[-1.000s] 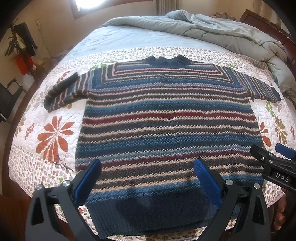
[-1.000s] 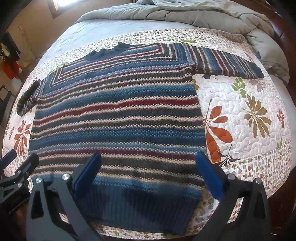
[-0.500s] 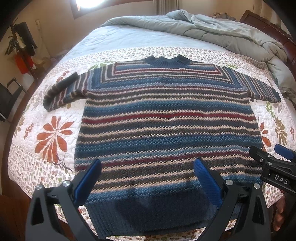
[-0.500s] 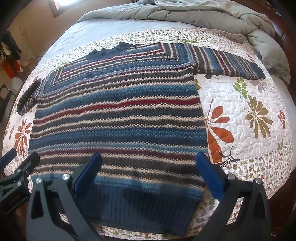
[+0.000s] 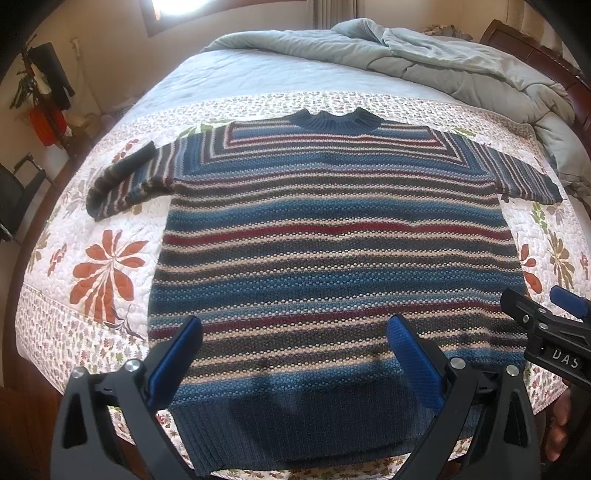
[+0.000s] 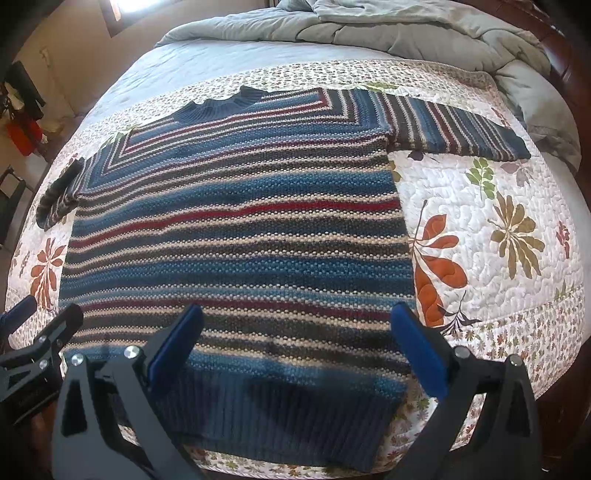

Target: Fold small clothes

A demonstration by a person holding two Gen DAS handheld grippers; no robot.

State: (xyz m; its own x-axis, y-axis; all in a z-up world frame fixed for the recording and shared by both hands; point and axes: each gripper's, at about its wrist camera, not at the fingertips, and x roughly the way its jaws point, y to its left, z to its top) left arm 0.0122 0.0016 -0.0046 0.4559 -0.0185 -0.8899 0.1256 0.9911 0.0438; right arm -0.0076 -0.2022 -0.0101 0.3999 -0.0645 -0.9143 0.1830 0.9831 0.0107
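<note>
**Both grippers wide open above the sweater's hem**

From your left wrist camera, the striped sweater [image 5: 336, 240] lies flat on the floral quilt [image 5: 107, 266], collar away from you and the ribbed navy hem nearest you. Both short sleeves are spread out to the sides; the one on the left side of this view is partly rolled over on itself. Your left gripper [image 5: 295, 354] hangs over the lower part of the sweater with its blue-padded fingers [image 5: 413, 365] spread wide, and it has hold of nothing. You can see your right gripper [image 5: 546, 325] poking in at the right edge, over the sweater's bottom corner, and part of your hand [image 5: 559, 424] below it. A grey comforter [image 5: 424, 55] is bunched up at the far end of the bed.

From your right wrist camera, the sweater [image 6: 236, 236] fills the left and centre of the view, with its right sleeve [image 6: 458, 129] laid out straight on the quilt [image 6: 498, 229]. Your right gripper [image 6: 295, 350] sits above the hem band, fingers [image 6: 177, 347] wide apart and gripping nothing. Your left gripper [image 6: 37, 332] shows at the left edge, near the sweater's other bottom corner. The comforter [image 6: 406, 29] lies across the top.
</note>
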